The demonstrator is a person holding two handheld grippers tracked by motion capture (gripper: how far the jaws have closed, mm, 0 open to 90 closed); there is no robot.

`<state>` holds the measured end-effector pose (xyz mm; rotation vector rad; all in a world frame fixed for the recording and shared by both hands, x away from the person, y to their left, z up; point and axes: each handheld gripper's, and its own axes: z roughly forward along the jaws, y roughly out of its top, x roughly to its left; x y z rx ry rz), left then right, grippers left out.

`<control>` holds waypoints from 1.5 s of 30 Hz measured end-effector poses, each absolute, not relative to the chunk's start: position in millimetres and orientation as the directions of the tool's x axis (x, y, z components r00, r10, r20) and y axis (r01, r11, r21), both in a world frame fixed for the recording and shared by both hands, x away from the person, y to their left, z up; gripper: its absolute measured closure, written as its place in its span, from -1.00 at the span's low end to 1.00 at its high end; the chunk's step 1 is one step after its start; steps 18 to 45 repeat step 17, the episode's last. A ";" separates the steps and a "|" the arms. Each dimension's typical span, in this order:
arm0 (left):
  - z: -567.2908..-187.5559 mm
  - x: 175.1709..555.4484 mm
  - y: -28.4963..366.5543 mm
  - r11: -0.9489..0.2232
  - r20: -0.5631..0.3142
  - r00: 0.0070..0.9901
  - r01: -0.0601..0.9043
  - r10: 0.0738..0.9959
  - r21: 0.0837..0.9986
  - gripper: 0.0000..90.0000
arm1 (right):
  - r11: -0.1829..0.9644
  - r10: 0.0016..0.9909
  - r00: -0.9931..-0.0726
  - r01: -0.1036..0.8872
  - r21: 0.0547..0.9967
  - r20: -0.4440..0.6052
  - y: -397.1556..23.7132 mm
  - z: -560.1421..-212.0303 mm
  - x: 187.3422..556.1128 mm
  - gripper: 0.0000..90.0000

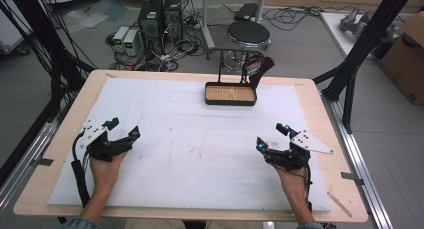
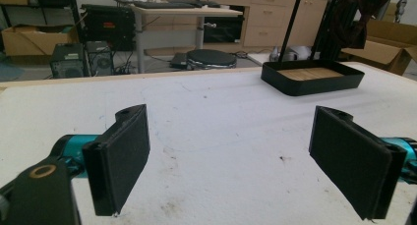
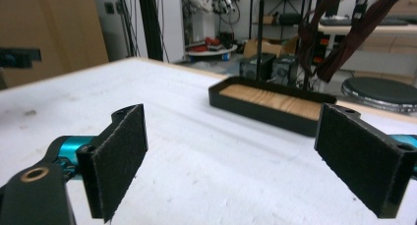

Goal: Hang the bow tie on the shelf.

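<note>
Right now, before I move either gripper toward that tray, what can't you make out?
- Dark red straps on the stand: their tops are cut off by the upper edge in both gripper views; too small from the high view to identify.
- Tray near wall's inner side: hidden by its own rim in the gripper views.
- Stand's base: behind the tray.

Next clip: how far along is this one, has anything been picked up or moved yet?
Nothing looks done. The left tongs and right tongs rest open on the white mat, holding nothing. The black tray at the far edge shows its bare wooden floor, dark red straps hang on the rack behind it. All handling remains.
</note>
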<state>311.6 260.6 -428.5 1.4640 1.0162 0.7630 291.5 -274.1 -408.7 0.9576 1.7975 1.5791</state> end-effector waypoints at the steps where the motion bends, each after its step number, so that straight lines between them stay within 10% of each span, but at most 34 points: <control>1: -428.7 311.7 260.4 0.017 -0.089 0.417 0.173 0.905 0.985 -0.65 | 0.049 0.804 -0.592 0.158 0.986 0.055 -273.0 -411.2 292.0 -0.74; 45: -429.4 312.0 260.1 0.014 -0.086 0.415 0.175 0.906 0.985 -0.65 | 0.090 0.805 -0.589 0.242 0.966 0.073 -268.6 -425.5 296.6 -0.74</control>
